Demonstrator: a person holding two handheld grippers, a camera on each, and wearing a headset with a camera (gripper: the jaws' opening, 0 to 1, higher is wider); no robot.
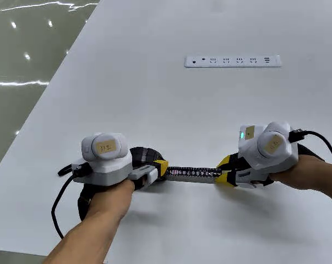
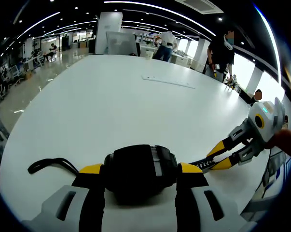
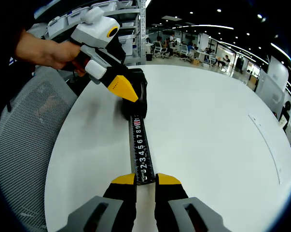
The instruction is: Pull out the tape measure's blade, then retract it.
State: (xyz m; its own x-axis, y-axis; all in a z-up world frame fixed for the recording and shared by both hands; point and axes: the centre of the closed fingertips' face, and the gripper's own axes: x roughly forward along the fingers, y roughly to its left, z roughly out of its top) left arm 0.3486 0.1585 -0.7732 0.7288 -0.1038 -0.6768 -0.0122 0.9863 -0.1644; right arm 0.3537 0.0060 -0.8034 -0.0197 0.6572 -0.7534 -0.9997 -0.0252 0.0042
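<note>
A black tape measure case (image 1: 145, 158) lies on the white table, and my left gripper (image 1: 157, 169) is shut on it. In the left gripper view the case (image 2: 140, 169) sits squeezed between the yellow-tipped fingers (image 2: 92, 170). A short length of numbered blade (image 1: 192, 173) runs from the case to my right gripper (image 1: 225, 169), which is shut on the blade's end. The right gripper view shows the blade (image 3: 140, 152) stretching from my right gripper (image 3: 145, 180) back to the case (image 3: 137, 99). A black wrist strap (image 2: 51, 164) trails from the case.
A white power strip (image 1: 232, 61) lies flat at the far side of the white table (image 1: 154, 88). The table's left edge borders a glossy floor (image 1: 22, 60). Black cables (image 1: 58, 203) hang off both grippers. People stand beyond the table's far end (image 2: 167, 41).
</note>
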